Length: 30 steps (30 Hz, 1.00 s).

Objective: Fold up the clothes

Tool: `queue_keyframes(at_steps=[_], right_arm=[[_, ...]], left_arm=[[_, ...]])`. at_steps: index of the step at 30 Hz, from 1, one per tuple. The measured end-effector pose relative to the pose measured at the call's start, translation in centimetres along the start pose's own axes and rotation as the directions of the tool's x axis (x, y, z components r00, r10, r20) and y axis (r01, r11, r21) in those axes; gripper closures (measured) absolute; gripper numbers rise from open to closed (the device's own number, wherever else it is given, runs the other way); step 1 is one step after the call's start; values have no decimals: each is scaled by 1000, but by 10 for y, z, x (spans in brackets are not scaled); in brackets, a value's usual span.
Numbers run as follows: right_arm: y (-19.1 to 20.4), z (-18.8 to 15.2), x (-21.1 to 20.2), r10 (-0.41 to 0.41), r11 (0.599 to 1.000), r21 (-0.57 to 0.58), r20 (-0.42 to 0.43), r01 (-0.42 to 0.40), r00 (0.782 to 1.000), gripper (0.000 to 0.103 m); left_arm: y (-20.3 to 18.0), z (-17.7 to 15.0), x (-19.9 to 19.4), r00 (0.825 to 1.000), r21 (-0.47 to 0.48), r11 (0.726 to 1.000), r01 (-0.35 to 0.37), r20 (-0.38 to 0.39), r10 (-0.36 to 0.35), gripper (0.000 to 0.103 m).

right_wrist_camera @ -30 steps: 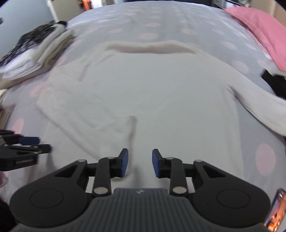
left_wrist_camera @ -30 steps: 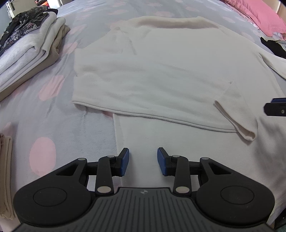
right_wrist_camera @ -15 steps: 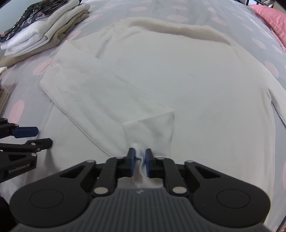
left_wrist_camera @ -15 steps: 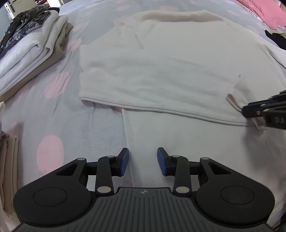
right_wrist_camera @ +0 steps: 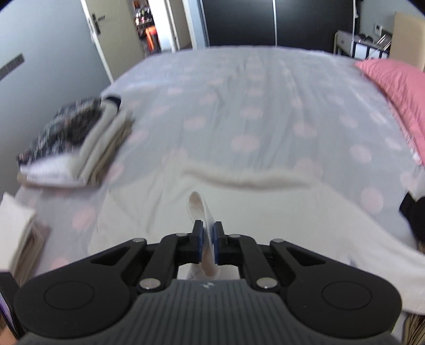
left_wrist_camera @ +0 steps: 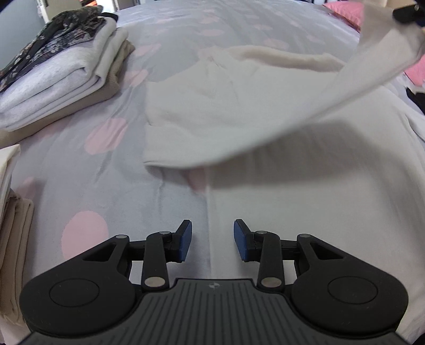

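- In left wrist view: left gripper (left_wrist_camera: 212,240) spread, nothing between the blue pads, hovering over the near edge of the cream sweater (left_wrist_camera: 279,191), where cloth meets the grey bed sheet with pink dots (left_wrist_camera: 106,164).
- Same view only: lifted sleeve (left_wrist_camera: 345,87) seen from the side as a long band, rising from the left fold low on the sweater up to the top right corner, with a soft shadow under it on the sweater body.
- Also there, at that top right corner: a small black part of the right gripper (left_wrist_camera: 406,12), blurred, at the sleeve end.
- In right wrist view: right gripper (right_wrist_camera: 208,244) pressed together, just closed, pinching the sleeve cuff (right_wrist_camera: 199,209); cuff standing up between the pads, its open end curled away from the camera.
- Right wrist view only: room behind the bed, with a door (right_wrist_camera: 117,34), a dark wardrobe (right_wrist_camera: 265,21) and a pink pillow (right_wrist_camera: 393,87) at the right side.
- Sweater lying flat on the bed, collar (right_wrist_camera: 247,180) at the far end, hem toward the cameras; long axis running away from both grippers.
- Stack of folded clothes (left_wrist_camera: 58,69) at the left on the bed, well apart from the sweater; sharp in left view, blurred in right view.
- Second pile, beige and white (left_wrist_camera: 10,212), at the left edge, near the left gripper.
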State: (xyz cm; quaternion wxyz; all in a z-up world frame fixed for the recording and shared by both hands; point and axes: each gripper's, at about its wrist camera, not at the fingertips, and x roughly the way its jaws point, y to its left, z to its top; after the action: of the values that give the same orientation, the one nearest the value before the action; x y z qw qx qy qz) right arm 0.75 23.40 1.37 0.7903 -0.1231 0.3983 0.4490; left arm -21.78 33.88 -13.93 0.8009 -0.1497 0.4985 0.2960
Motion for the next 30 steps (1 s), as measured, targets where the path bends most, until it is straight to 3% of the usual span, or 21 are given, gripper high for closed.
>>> queue_keyframes(at_steps=[7, 11, 16, 21, 27, 29, 30], right_arm=[[-53, 28, -19, -70, 997, 47, 107, 66, 992, 94], [-88, 18, 1, -119, 989, 92, 74, 112, 990, 94], [-121, 4, 24, -120, 979, 169, 31, 113, 992, 94], [-131, -1, 32, -108, 977, 185, 24, 102, 994, 94], [-140, -4, 37, -118, 979, 167, 11, 115, 993, 94], [-144, -7, 41, -126, 978, 167, 2, 124, 992, 94], [-147, -8, 43, -128, 977, 172, -4, 127, 992, 94]], left_arm=[[14, 16, 3, 998, -58, 998, -10, 67, 14, 70], [10, 34, 8, 993, -34, 999, 4, 115, 0, 70], [1, 54, 30, 992, 17, 1000, 24, 127, -26, 70], [1, 71, 57, 991, -13, 997, 76, 112, -74, 70], [6, 94, 74, 988, -66, 994, 89, 129, -80, 70], [10, 101, 76, 988, -86, 993, 85, 138, -73, 75], [13, 104, 76, 987, -92, 992, 83, 143, -69, 85]])
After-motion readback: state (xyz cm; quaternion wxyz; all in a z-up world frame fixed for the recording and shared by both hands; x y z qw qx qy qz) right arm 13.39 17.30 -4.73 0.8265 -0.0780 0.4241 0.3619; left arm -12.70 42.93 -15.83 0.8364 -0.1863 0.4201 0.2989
